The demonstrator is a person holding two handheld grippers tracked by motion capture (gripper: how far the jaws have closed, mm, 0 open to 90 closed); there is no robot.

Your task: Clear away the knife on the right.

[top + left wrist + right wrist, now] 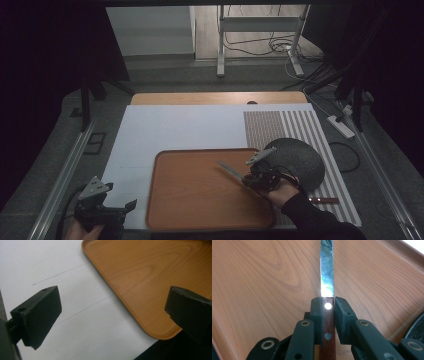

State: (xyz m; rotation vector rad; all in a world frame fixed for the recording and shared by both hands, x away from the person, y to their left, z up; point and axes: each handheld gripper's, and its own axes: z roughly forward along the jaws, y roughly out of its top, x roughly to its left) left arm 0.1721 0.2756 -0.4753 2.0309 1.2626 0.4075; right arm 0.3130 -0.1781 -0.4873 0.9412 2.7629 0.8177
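Right gripper view: fingers of the right gripper clenched on the knife, pads pressed to both flanks of the riveted wooden handle just behind the blade. Blade runs straight on from the fingers, so the knife's long axis lines up with the gripper's own. Wooden tray lies beneath the blade; contact between tip and tray cannot be told.

High view: right gripper sits over the tray's right part, blade pointing up-left across the tray. Dark round plate just beside it on the striped mat, overlapping the tray's right rim. A second wooden-handled utensil lies on the mat near the sleeve.

Left gripper hovers off the tray's lower-left corner over the white tabletop, fingers spread wide, nothing between them. Judgement: the right hand is far nearer the knife; any set-down goes along the blade's line.
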